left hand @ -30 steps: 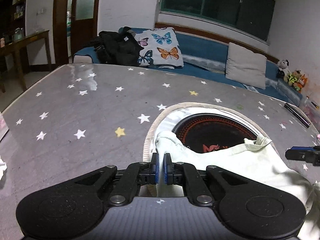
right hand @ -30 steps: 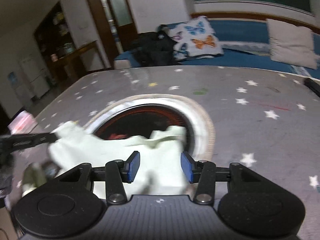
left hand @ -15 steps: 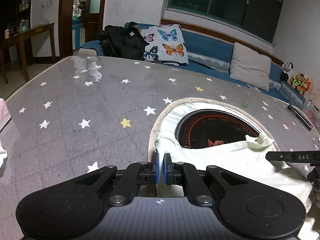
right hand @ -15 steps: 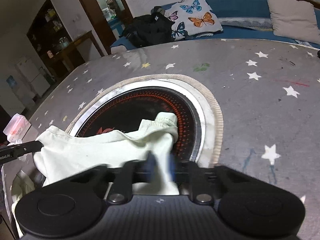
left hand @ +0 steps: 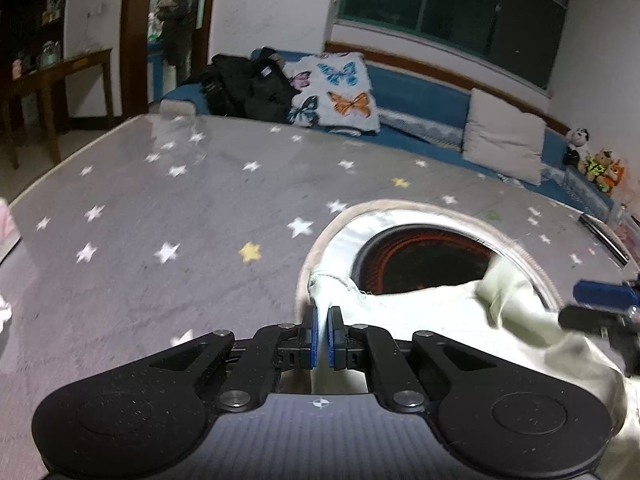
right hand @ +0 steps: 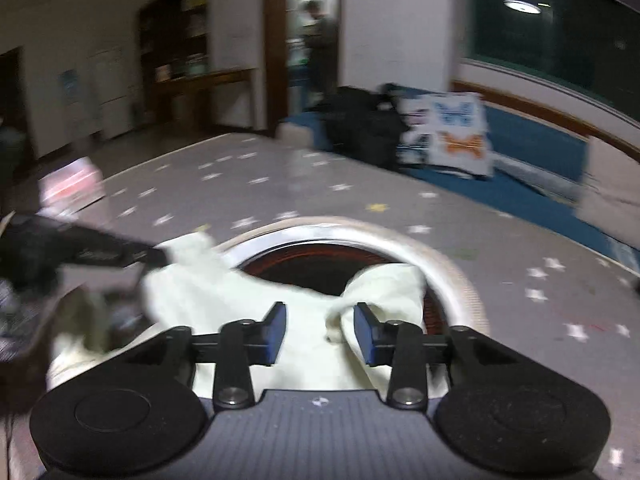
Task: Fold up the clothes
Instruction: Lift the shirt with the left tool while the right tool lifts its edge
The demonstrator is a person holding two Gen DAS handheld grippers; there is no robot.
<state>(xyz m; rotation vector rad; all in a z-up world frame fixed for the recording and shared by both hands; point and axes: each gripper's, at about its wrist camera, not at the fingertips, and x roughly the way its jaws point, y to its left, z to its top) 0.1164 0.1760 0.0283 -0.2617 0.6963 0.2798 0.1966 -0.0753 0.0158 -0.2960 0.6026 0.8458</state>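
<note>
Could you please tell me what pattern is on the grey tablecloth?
The tablecloth is grey with scattered white stars and a few yellow ones, clearest in the left wrist view.

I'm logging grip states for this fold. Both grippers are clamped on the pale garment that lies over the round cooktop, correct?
Only partly. The left gripper is shut on the pale garment over the round cooktop, as the left wrist view shows. The right gripper is not clamped: in the right wrist view its jaws are opening, cloth lying between them but the pads not pressing it.
</note>
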